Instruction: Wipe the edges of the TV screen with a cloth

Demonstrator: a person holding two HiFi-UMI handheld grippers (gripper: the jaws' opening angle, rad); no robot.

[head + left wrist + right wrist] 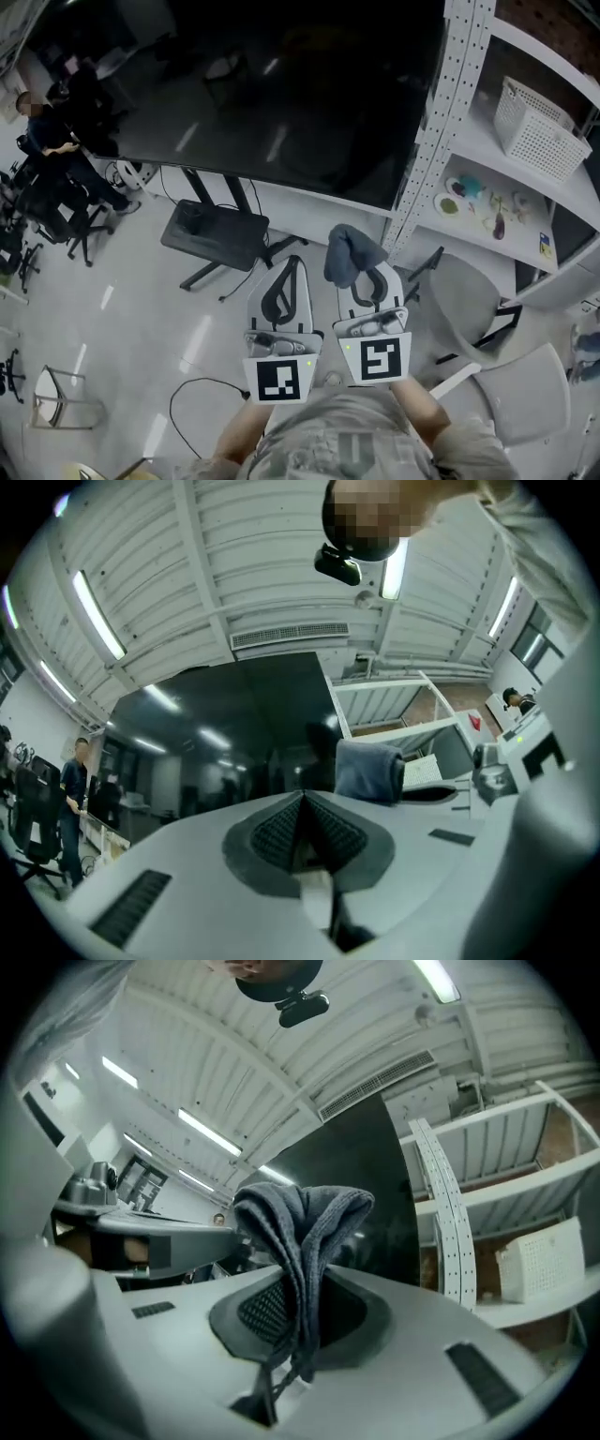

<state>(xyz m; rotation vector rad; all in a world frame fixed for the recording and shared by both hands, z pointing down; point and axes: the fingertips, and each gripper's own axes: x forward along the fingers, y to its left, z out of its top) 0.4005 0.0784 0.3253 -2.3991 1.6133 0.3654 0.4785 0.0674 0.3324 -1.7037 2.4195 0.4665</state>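
Far left in head view: a seated person [52, 131] among office chairs, well apart from the work. Lower left, a metal stool [58, 398] on the pale floor. TV screen [281, 84] fills top centre, dark & glossy. It sits on a black stand [214, 234] w/ a flat base below the screen's bottom edge.

L gripper [293, 270] is held below the TV. Its jaws are pressed together, and its own view shows the ribbed pads meeting tip to tip.

Just beside it on the right is R gripper [367, 274], jaws clamped on a grey-blue cloth [350, 251]. Cloth is pinched low btwn the pads and bunches up past the jaw tips in folds, toward the TV's lower right corner. It looks apart from the screen in head view, not touching.

In R gripper view the cloth stands upright in the middle and hides part of the screen behind it. In L gripper view the same cloth shows right of the closed jaws, near the screen's right edge.

Right of the TV: a white perforated shelf upright [433, 131]. On the shelves are a white basket [536, 127] and a plate [452, 204] w/ small items, too small to name. Below them, grey chairs [469, 305].
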